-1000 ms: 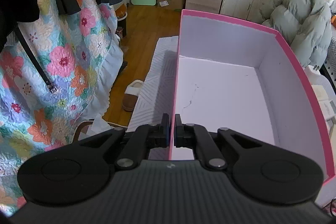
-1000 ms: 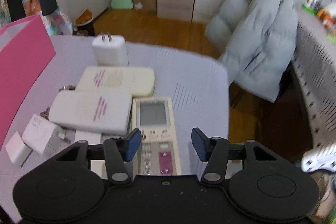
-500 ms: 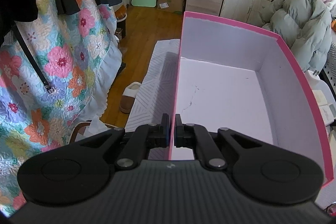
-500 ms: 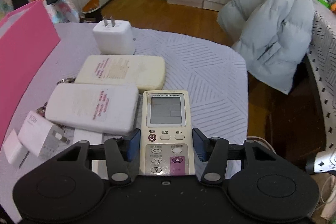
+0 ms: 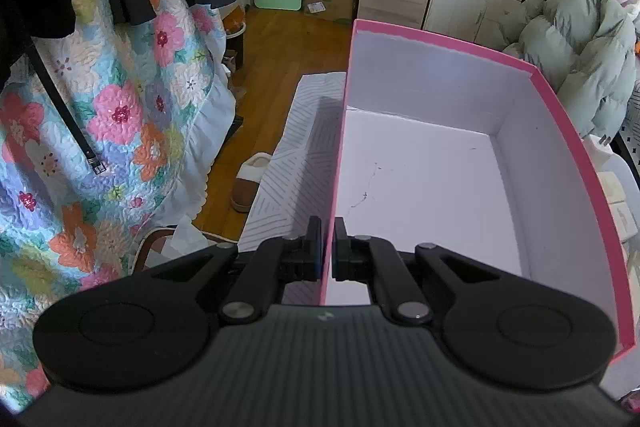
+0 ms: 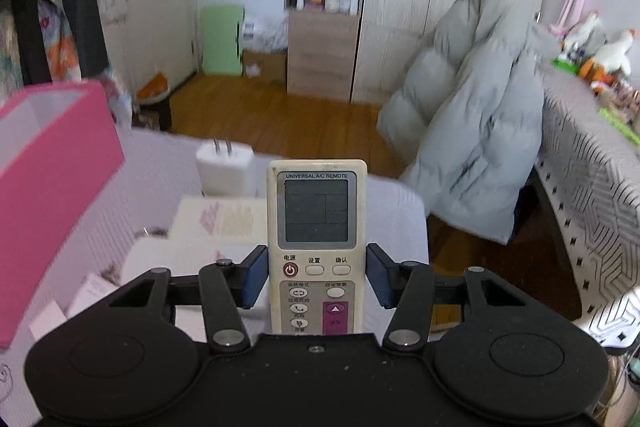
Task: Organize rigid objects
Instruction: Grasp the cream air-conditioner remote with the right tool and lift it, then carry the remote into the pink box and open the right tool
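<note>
My left gripper (image 5: 327, 254) is shut on the near left wall of an open pink box (image 5: 424, 187) with a white, empty inside. My right gripper (image 6: 316, 275) is shut on a cream air-conditioner remote (image 6: 316, 223) and holds it lifted above the table, screen facing up. Below it lie two white flat remotes (image 6: 220, 219), a white plug charger (image 6: 226, 169) and a smaller white adapter (image 6: 92, 291). The pink box shows at the left in the right wrist view (image 6: 52, 179).
A grey-patterned tablecloth (image 5: 296, 163) covers the table. A floral quilt (image 5: 100, 131) hangs at the left, a slipper (image 5: 248, 183) lies on the wooden floor. A grey puffer jacket (image 6: 476, 147) hangs beyond the table's right edge, with wardrobes behind.
My right gripper closed on the air-conditioner remote and raised it off the table, tilting the view up. My left gripper kept its hold on the box wall.
</note>
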